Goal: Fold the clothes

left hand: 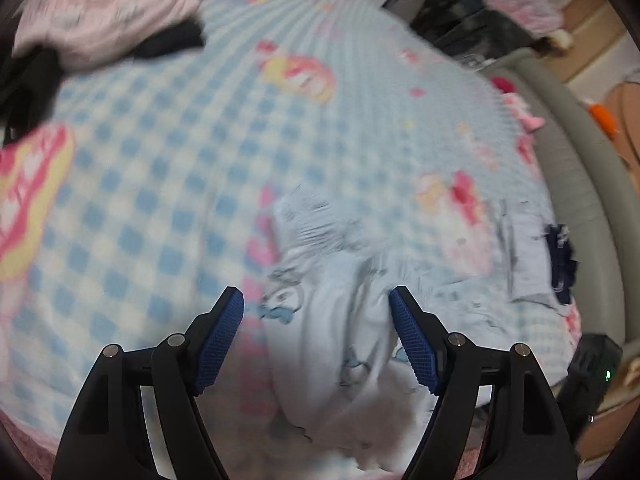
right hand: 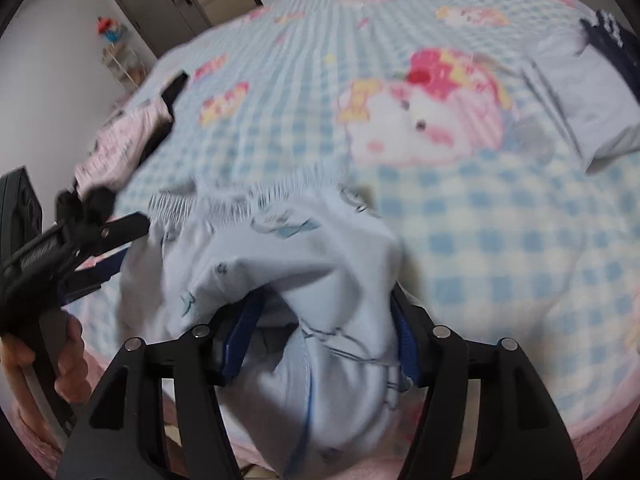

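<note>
A light blue garment (left hand: 336, 328) with small cartoon prints lies crumpled on the blue-and-white checked blanket (left hand: 160, 184). In the left wrist view my left gripper (left hand: 316, 292) hovers over it, open, with nothing between its blue pads (left hand: 220, 336). In the right wrist view the same garment (right hand: 280, 256) is draped over my right gripper (right hand: 326, 294) and hides its fingertips. The jaws stand wide apart with cloth bunched between them. The left gripper (right hand: 124, 244) shows at the left edge, held by a hand (right hand: 68, 356), beside the garment's elastic hem.
A folded pale blue item (right hand: 580, 92) with a dark navy piece (right hand: 612, 36) on it lies at the blanket's right side. A pile of pink and black clothes (right hand: 128, 136) sits at the left. A grey bed frame (left hand: 580, 184) borders the blanket. A grey cabinet (right hand: 160, 4) stands by the wall.
</note>
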{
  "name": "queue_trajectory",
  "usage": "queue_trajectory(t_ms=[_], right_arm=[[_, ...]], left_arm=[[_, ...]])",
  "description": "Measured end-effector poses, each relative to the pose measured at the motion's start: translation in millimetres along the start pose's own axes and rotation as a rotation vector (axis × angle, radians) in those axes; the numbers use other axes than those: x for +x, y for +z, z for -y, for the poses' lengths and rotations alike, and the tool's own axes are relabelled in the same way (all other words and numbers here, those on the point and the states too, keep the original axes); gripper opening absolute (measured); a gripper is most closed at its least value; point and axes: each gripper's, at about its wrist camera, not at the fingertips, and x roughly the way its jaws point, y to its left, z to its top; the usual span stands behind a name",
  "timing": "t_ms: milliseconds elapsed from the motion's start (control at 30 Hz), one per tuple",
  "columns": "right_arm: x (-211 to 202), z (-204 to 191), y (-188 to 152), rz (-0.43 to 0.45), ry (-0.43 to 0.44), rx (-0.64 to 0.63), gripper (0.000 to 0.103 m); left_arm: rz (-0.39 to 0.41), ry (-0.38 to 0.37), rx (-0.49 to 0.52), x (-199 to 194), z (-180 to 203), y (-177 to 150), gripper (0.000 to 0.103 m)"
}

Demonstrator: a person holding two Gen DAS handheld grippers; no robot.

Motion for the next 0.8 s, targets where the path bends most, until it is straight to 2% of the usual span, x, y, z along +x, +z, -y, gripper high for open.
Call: queue_trajectory(t_ms=[33, 67, 100, 167, 233, 267, 433, 533, 633, 700, 767, 800], right_arm=[[4.6, 1.1, -4.2, -0.014, 0.008, 0.008, 0.062], [4.8, 2.2, -7.5, -0.014, 0.009, 0.009, 0.060], [4.5, 3.3, -10.8, -0.012, 0.009, 0.010, 0.054], [0.7, 6.6, -10.4, 0.000, -0.002, 0.013, 0.043], [-3.3, 10.0, -9.6, 0.012, -0.014, 0.016, 0.032], [-5.2, 11.6, -9.3, 0.018, -0.020, 0.018, 0.031], [-20.5, 20.3, 2.7, 0.064, -0.059, 0.020, 0.024], [-39.0, 21.6, 18.1, 0.136, -0.135, -0.015, 0.019], [-73.5, 25.1, 28.2, 0.255, -0.198, -0.014, 0.018], [-96.5, 25.6, 28.6, 0.342, -0.243, -0.015, 0.018], [-103.1, 27.0, 28.6, 0.344, -0.275, -0.034, 0.019], [-99.8, 29.3, 27.2, 0.313, -0.275, -0.036, 0.020]], left_arm=[[-0.022, -0.017, -0.002, 5.4, -0.1, -4.9, 0.071], [-0.045, -0.030, 0.004, 10.4, 1.8, -12.6, 0.059], [-0.059, -0.029, 0.020, 14.1, 4.6, -19.3, 0.042], [-0.080, -0.020, 0.060, 20.9, 15.3, -32.5, 0.025], [-0.079, -0.013, 0.101, 19.7, 25.1, -43.0, 0.019], [-0.070, -0.018, 0.121, 15.7, 30.4, -45.7, 0.016], [-0.026, -0.096, 0.171, -12.4, 55.4, -35.7, 0.012], [0.009, -0.142, 0.181, -34.3, 69.6, -25.2, 0.012], [0.041, -0.111, 0.206, -61.7, 85.9, -27.2, 0.012], [-0.006, -0.092, 0.197, -53.3, 79.9, -32.2, 0.012], [-0.054, -0.073, 0.188, -44.8, 74.0, -37.1, 0.013], [-0.078, -0.063, 0.183, -40.6, 71.0, -39.5, 0.014]])
